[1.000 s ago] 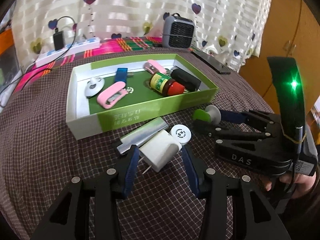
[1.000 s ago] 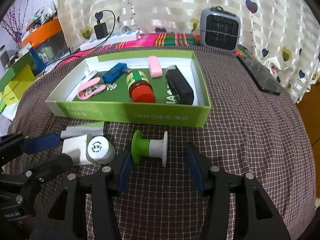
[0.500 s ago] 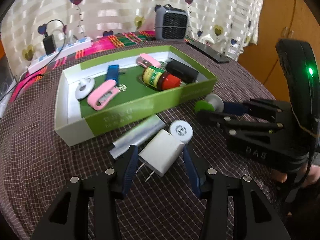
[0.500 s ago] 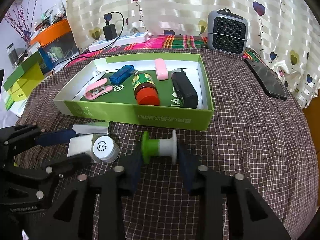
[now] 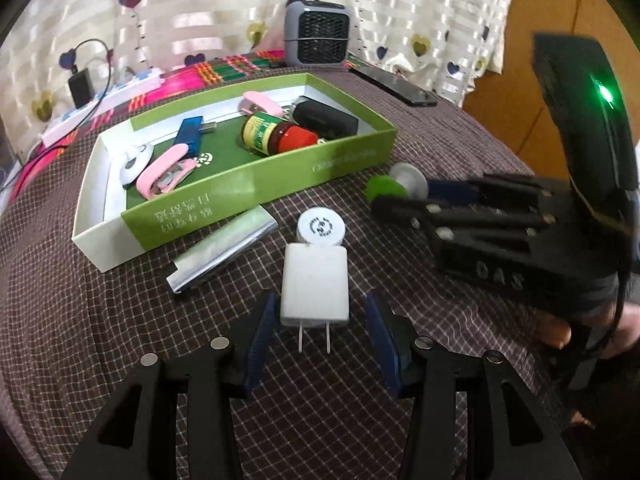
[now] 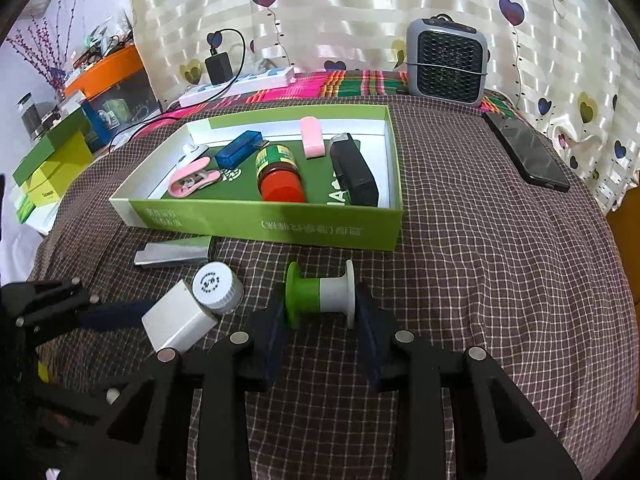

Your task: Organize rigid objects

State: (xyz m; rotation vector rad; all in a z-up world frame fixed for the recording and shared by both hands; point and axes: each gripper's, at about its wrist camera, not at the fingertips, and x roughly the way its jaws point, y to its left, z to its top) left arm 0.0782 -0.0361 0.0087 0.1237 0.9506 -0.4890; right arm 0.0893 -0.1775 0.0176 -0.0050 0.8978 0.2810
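White plastic fills the middle of the left wrist view: a white rectangular plug-in charger (image 5: pixel 315 282) lies flat on the brown checked cloth (image 5: pixel 80 320), its two metal prongs pointing back between the parted blue-padded fingers of the left gripper (image 5: pixel 322 340), which stands wide with neither pad touching it. Just beyond the charger stands a small white round-capped bottle (image 5: pixel 321 227), and a silver metal bar (image 5: pixel 224 249) lies beside the shallow green cardboard tray (image 5: pixel 256 188), which holds a red-capped jar (image 5: pixel 280 136), a blue USB stick (image 5: pixel 191 134) and a pink clip (image 5: pixel 166 170). From the right wrist view, the right gripper (image 6: pixel 320 334) has its jaws drawn in narrow on a green-and-white plastic spool (image 6: pixel 320 296) lying on its side in front of the tray (image 6: pixel 320 232), one pad against each flange. The charger (image 6: pixel 178 320) and bottle (image 6: pixel 216 286) sit just left of it.
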